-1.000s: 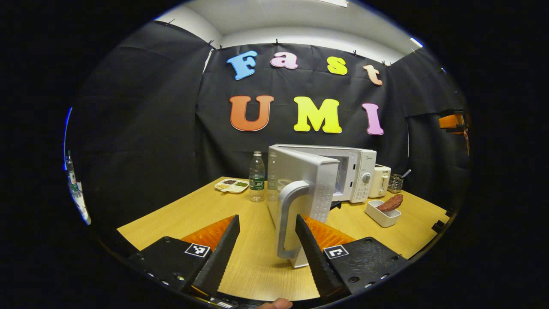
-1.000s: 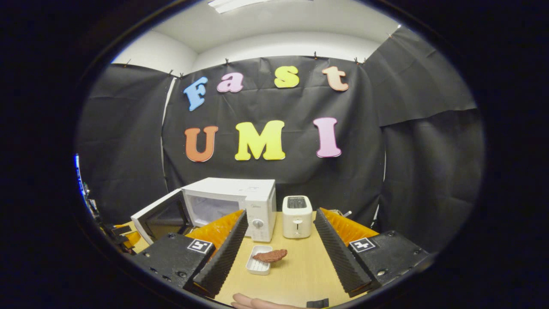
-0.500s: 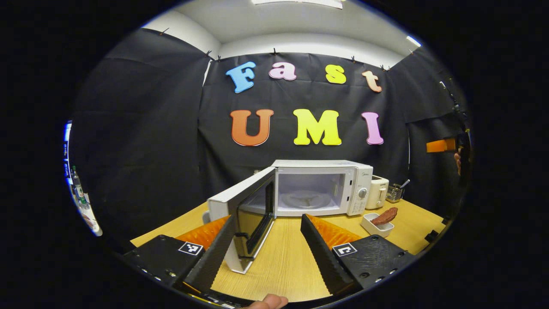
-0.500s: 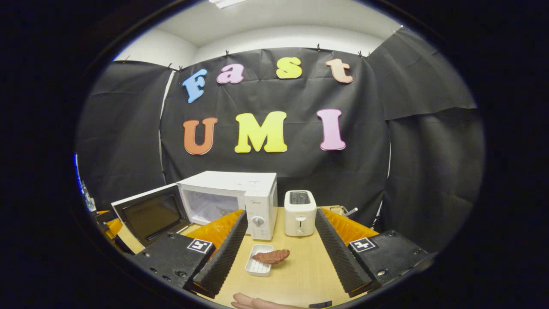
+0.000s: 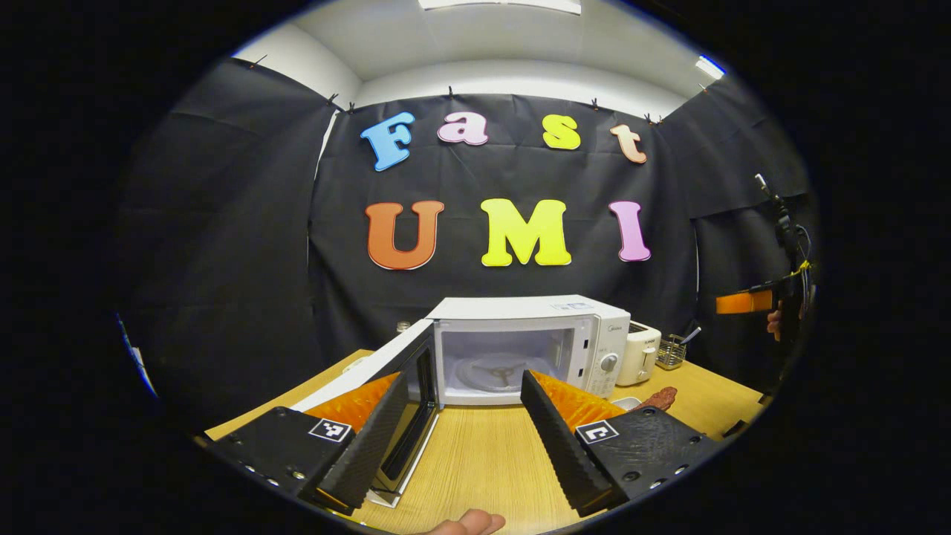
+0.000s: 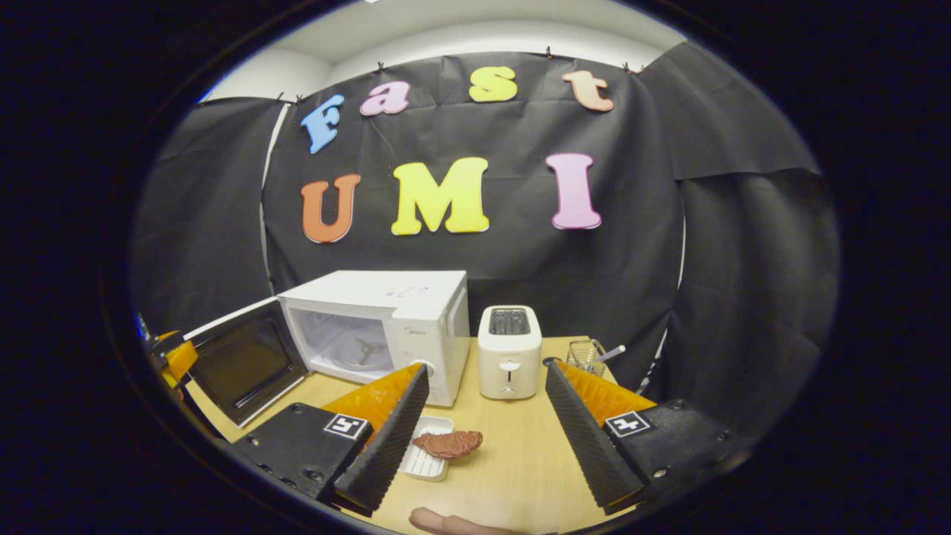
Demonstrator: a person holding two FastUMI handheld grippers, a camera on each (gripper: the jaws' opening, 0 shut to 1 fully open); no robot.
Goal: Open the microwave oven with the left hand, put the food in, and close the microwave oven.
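the microwave door [image 5: 386,394] is now being left swung wide, released from the spread, empty left gripper [image 5: 464,438]. the food [image 6: 448,443] is being kept on its dish [image 6: 423,462] between the right gripper [image 6: 483,438] fingers, likewise parted and empty.

My left claw [image 5: 461,438] is spread wide with nothing between its fingers, both pointing forward and level, and a fingertip [image 5: 464,524] of my own hand shows at the bottom edge just behind it. My right claw [image 6: 483,438] is likewise spread wide and empty, its fingers angled slightly downward, with one of my fingers [image 6: 446,522] lying beneath it at the lower rim. From the left claw I see my right claw [image 5: 747,302] far off to the right and higher up, held in my right hand [image 5: 775,321].
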